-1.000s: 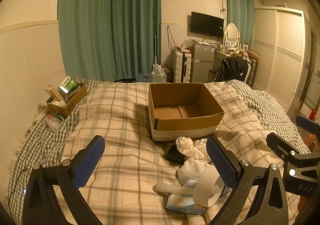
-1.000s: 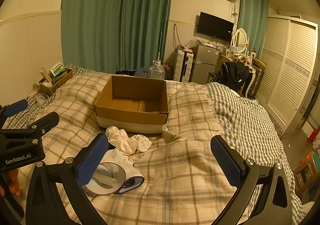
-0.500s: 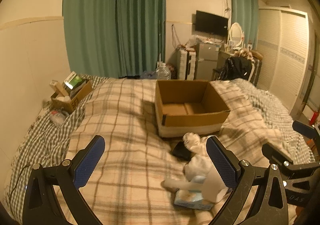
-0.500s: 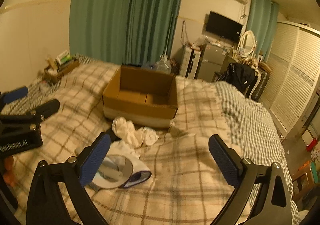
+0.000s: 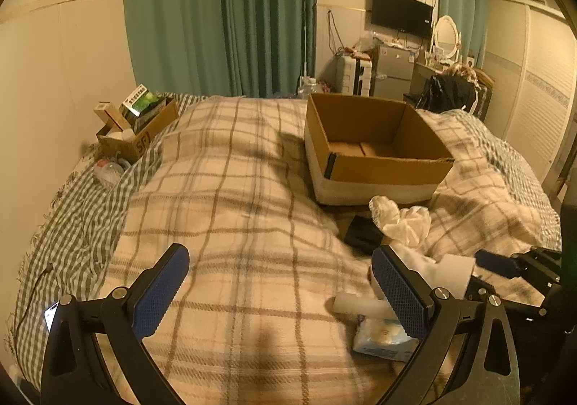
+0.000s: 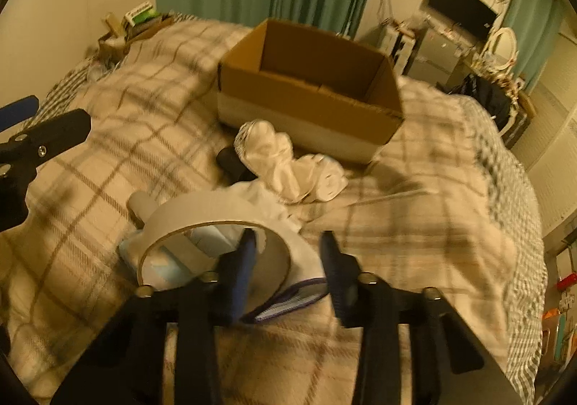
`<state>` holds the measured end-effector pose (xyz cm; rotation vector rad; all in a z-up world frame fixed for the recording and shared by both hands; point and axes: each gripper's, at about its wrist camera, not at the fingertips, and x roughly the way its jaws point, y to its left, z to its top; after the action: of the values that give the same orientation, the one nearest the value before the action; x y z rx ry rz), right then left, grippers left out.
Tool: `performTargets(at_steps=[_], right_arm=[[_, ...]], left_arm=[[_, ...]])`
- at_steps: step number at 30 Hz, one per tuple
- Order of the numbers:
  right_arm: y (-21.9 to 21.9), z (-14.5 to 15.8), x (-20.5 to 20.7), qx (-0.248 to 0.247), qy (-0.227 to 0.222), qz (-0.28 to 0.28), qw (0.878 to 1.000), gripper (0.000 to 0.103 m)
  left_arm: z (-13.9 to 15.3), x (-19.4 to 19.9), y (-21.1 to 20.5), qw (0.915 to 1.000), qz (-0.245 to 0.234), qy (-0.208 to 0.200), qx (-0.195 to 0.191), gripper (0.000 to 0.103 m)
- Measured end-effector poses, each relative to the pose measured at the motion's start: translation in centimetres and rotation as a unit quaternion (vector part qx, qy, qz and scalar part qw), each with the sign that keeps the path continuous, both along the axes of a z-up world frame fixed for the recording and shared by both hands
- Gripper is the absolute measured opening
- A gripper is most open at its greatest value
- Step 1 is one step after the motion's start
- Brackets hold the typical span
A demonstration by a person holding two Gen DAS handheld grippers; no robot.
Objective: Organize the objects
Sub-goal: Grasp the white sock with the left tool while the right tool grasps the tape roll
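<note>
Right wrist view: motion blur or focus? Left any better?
Right wrist view: motion smear on the plaid blanket and right gripper by the tape roll. Left wrist view: sharper, left gripper crisp, slight blur around the socks. Both warm, dim, fisheye-curved.

box (image 5: pixel 375 170) top open, socks (image 6: pixel 288 167) w/ tape roll (image 6: pixel 216 224) crowding front

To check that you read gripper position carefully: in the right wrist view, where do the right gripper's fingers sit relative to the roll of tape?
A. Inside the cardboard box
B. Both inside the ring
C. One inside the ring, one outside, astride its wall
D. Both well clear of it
C: the right gripper has one finger inside the roll of tape and one outside, wall between.
</note>
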<state>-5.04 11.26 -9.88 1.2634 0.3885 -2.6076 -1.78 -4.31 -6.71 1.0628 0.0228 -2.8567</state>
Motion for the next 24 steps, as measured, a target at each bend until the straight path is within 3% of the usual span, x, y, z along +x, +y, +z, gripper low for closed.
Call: performTargets(at_steps=[2, 8, 16, 24], right_arm=[[-0.1, -0.1, 0.0, -0.005, -0.002, 0.006, 1.000, 0.011], [1.4, 2.5, 0.6, -0.024, 0.032, -0.008, 0.999, 0.006], [5.3, 5.2, 0.0, 0.004, 0.069, -0.060, 0.996, 0.006], [9.2, 4.9, -0.2, -0.027, 0.067, -0.085, 0.994, 0.006]], left_arm=[[-0.4, -0.3, 0.1, 1.0000, 0.000, -0.007, -0.001, 0.103], [-1.1, -1.1, 1.5, 0.9994, -0.017, -0.025, -0.017, 0.103], [-2.0, -3.2, 5.5, 0.9965, -0.066, -0.048, -0.019, 0.103], [-4.1, -3.9, 9.7, 0.9895, -0.115, -0.080, -0.036, 0.103]])
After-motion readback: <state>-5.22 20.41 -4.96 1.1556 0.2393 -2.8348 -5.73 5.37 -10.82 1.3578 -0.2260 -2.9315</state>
